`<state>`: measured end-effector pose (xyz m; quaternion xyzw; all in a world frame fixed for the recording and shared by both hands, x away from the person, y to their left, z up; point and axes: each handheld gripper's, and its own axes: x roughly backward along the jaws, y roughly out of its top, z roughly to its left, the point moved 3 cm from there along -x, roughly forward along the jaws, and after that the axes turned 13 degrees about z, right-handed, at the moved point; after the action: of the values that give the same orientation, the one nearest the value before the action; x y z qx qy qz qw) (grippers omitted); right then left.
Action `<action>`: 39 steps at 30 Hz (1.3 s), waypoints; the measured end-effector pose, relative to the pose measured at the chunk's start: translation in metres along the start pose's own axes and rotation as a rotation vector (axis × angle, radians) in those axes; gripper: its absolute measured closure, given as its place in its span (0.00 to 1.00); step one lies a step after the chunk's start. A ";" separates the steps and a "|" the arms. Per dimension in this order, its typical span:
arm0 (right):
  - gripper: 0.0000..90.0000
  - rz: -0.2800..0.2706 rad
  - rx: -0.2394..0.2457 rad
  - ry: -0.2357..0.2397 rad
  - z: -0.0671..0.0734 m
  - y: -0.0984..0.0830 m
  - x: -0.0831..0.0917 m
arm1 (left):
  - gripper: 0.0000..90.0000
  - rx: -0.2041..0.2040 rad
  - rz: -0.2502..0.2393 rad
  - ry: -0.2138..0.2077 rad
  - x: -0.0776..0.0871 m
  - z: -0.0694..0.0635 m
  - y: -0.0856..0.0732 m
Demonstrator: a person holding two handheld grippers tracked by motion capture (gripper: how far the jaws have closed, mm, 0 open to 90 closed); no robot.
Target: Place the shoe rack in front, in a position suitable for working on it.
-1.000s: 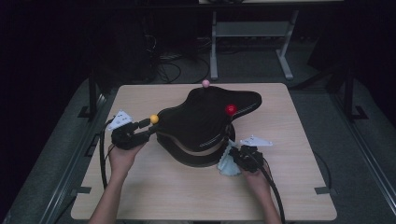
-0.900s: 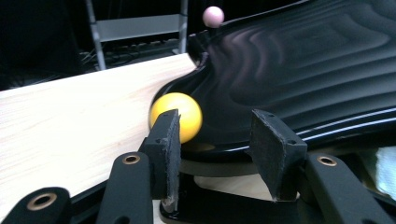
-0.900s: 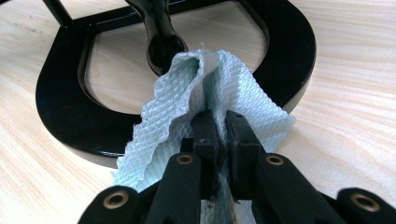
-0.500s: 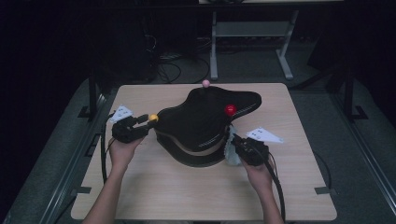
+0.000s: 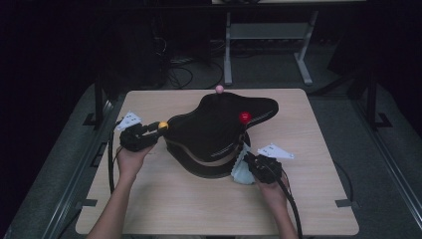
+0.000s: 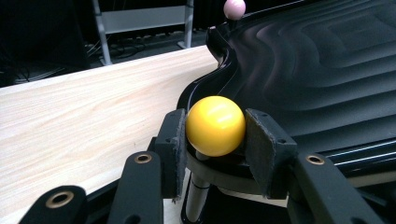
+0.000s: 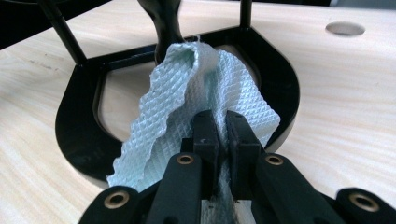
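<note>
My left tool (image 6: 215, 140) has just closed its jaws onto the yellow ball (image 6: 215, 125) at the black board's (image 5: 214, 130) left edge. My right tool (image 7: 223, 135) pinches the pale cloth (image 7: 187, 116); up close I see its waffle weave and the black frame (image 7: 74, 126) under the board.

My left gripper (image 5: 149, 133) sits at the board's (image 5: 214, 129) left edge, my right gripper (image 5: 251, 162) at its near right corner, on the table (image 5: 318, 149).

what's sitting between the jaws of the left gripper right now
A yellow ball on a short post, at the black tray's edge; the left gripper pads hug its sides, seen in the left gripper view.
</note>
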<state>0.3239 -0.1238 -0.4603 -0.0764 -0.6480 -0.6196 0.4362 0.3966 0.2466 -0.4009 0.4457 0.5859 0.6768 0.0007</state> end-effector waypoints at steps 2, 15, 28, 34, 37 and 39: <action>0.93 -0.008 0.009 0.001 0.001 0.002 0.003 | 0.66 -0.005 0.009 -0.006 0.000 0.001 0.001; 0.93 -0.089 0.023 -0.002 0.007 0.012 0.020 | 0.66 -0.015 0.019 -0.010 -0.001 0.002 0.002; 0.93 -0.200 0.062 0.022 0.017 0.034 0.056 | 0.66 -0.023 0.034 -0.005 -0.001 0.003 0.005; 0.93 -0.145 0.050 0.041 0.020 0.011 0.038 | 0.66 -0.024 0.034 -0.002 -0.002 0.002 0.005; 0.93 -0.168 0.074 0.040 0.028 0.017 0.044 | 0.66 -0.027 0.035 -0.003 -0.002 0.002 0.005; 0.94 -0.204 0.094 0.036 0.035 0.028 0.054 | 0.66 -0.029 0.036 -0.004 -0.002 0.003 0.005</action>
<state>0.2924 -0.1107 -0.3986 0.0218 -0.6728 -0.6310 0.3856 0.4018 0.2461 -0.3981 0.4575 0.5681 0.6841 -0.0039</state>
